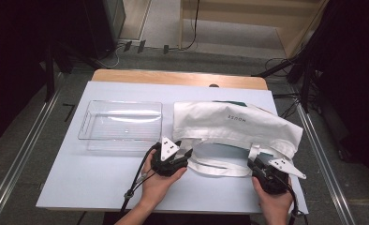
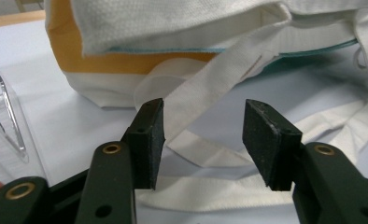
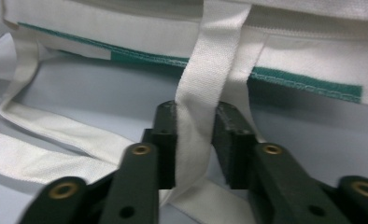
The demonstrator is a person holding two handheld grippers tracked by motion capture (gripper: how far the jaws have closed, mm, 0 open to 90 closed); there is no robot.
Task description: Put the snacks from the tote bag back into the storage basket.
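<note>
Setting: lab / recording studio, not a home. Evidence, all rel. to table [image 1: 103,187] (white top, wood edge at far side): dark curtains both sides; black stand legs [image 1: 285,68] on grey carpet beyond far-right corner; loose cables [image 1: 285,101] on floor right of it; metal floor rails [image 1: 23,154] along left & right sides; light wood panel [image 1: 248,18] behind.

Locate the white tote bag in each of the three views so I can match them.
High view: tote bag lies right of centre, beside the clear tray.
Left gripper view: across the top, beyond the open fingers.
Right gripper view: across the top.
Shared landmark: its white straps.
</note>
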